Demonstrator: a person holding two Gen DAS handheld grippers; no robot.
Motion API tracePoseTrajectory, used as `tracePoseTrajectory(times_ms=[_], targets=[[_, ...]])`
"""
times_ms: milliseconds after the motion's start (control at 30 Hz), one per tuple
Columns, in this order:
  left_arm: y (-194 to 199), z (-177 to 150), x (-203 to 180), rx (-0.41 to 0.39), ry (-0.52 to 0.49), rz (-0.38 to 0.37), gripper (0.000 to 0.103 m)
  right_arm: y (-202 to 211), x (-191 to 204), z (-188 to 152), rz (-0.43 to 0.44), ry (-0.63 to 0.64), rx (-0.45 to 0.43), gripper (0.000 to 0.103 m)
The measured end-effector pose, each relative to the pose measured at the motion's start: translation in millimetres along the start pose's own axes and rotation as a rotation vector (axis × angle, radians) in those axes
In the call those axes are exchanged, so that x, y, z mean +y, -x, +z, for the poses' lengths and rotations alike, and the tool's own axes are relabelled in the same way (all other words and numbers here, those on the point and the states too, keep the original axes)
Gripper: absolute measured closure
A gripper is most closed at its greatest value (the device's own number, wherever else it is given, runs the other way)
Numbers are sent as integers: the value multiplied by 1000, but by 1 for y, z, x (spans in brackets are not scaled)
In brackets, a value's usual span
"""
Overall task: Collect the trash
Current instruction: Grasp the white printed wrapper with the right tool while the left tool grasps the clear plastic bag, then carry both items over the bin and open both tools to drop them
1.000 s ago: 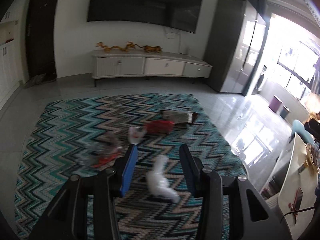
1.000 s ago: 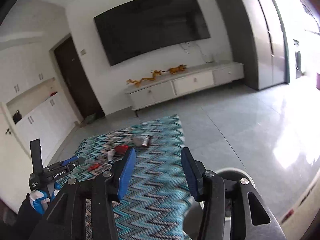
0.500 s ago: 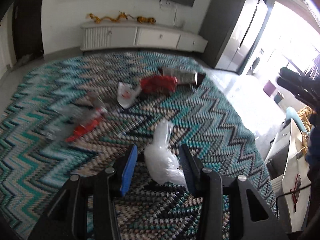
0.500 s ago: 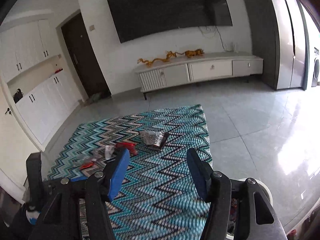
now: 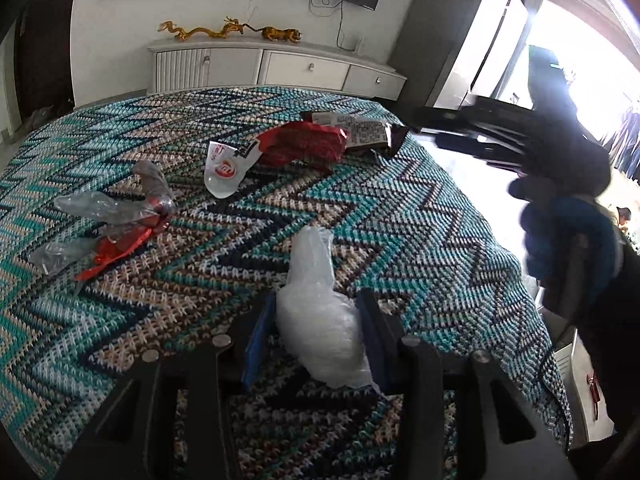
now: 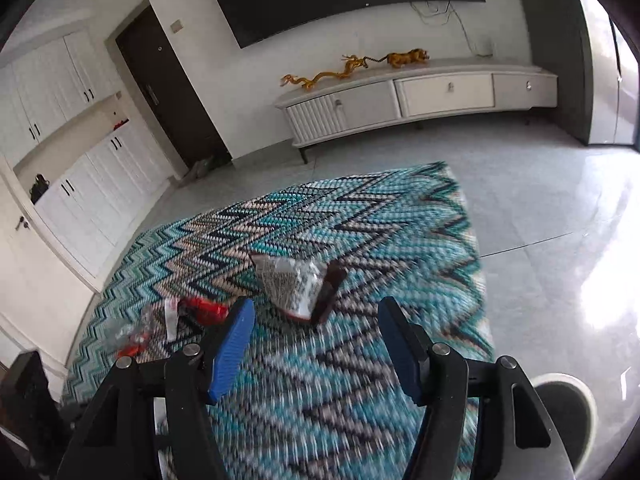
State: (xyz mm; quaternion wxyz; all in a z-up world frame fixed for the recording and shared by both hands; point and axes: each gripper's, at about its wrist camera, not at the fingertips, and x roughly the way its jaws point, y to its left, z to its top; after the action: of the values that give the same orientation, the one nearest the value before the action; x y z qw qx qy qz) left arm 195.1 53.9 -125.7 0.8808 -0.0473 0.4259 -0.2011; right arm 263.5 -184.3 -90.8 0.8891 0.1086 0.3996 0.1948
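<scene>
Zigzag rug [image 6: 360, 220]; glossy tile floor [image 6: 540, 200]

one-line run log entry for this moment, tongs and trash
left tongs: astride crumpled white plastic bag, not clamped | right tongs: open, empty, jaws just widened | ahead: silver-and-maroon snack wrapper on zigzag rug

Your left claw [image 5: 316, 336] covers the lower end of the white plastic bag [image 5: 320, 320], so you cannot tell whether its pads press the bag or merely flank it. In that view the right claw [image 5: 480, 132] is a dark smear against the glaring window, its jaws unreadable. From the right wrist, the rug [image 6: 320, 400] just ahead of the claw [image 6: 316, 344] is blurred. The print on the silver wrapper [image 6: 292, 280] is too small to read, and the red wrapper [image 6: 204, 310] is half hidden behind the left finger [image 6: 232, 352]. The frame edge cuts off the round bin [image 6: 568, 404].
</scene>
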Motion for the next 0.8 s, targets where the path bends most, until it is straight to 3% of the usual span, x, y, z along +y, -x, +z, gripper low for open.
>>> tracePoseTrajectory(times_ms=[233, 333, 367, 567, 800], targets=[[0, 0, 1, -4, 6, -10, 68, -46, -8, 6, 43, -55, 37, 42], [0, 0, 1, -6, 5, -12, 69, -52, -7, 5, 49, -53, 50, 67], [0, 0, 1, -6, 6, -12, 69, -52, -5, 5, 48, -49, 51, 71], [1, 0, -1, -13, -2, 3, 70, -34, 4, -3, 39, -30, 36, 76], [4, -1, -1, -18, -4, 14, 71, 21, 3, -28, 1, -60, -8, 77]])
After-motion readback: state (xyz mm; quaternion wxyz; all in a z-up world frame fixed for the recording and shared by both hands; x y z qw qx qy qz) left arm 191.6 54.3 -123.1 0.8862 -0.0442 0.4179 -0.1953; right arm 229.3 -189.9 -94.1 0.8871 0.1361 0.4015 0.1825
